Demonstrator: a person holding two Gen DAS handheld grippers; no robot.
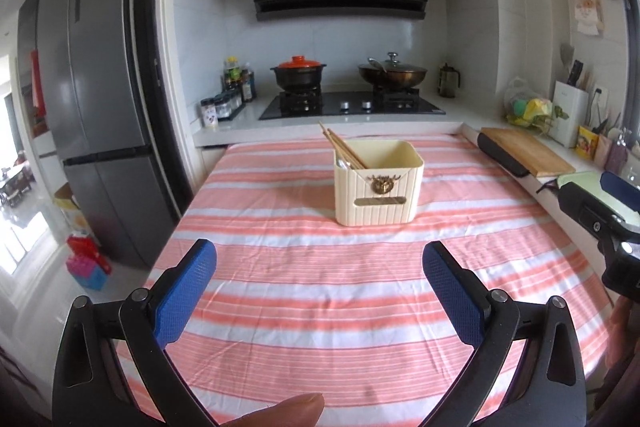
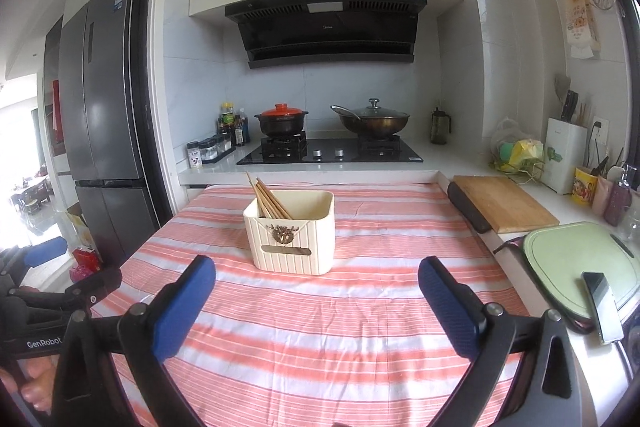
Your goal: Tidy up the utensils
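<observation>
Chopsticks [image 1: 340, 146] leaned in the left part of a cream ribbed utensil holder [image 1: 378, 195], their tips poking out toward eleven o'clock. The holder stood upright on the pink-and-white striped cloth [image 1: 320, 307], toward the far side of the table, with a small brass ornament on its front face. What looked like a pale spoon lay beside the chopsticks inside, though I could not make it out clearly.

Both claws were released, blue pads spread wide with nothing between them. The left gripper [image 1: 320, 291] hung over the near stretch of cloth, the holder well ahead of it at twelve o'clock. The right gripper [image 2: 316, 303] hung likewise, with the holder at about eleven o'clock from it and apart from both pads. A fingertip [image 1: 280, 411] showed at six o'clock under the left claw.

Beyond the table, the stove [image 2: 332, 151] carried a black pot with an orange lid [image 2: 282, 117] and a lidded wok [image 2: 372, 121]. At two o'clock a wooden cutting board [image 2: 504, 203] rested on the counter, and nearer, at three o'clock, a pale green board [image 2: 568, 259].
</observation>
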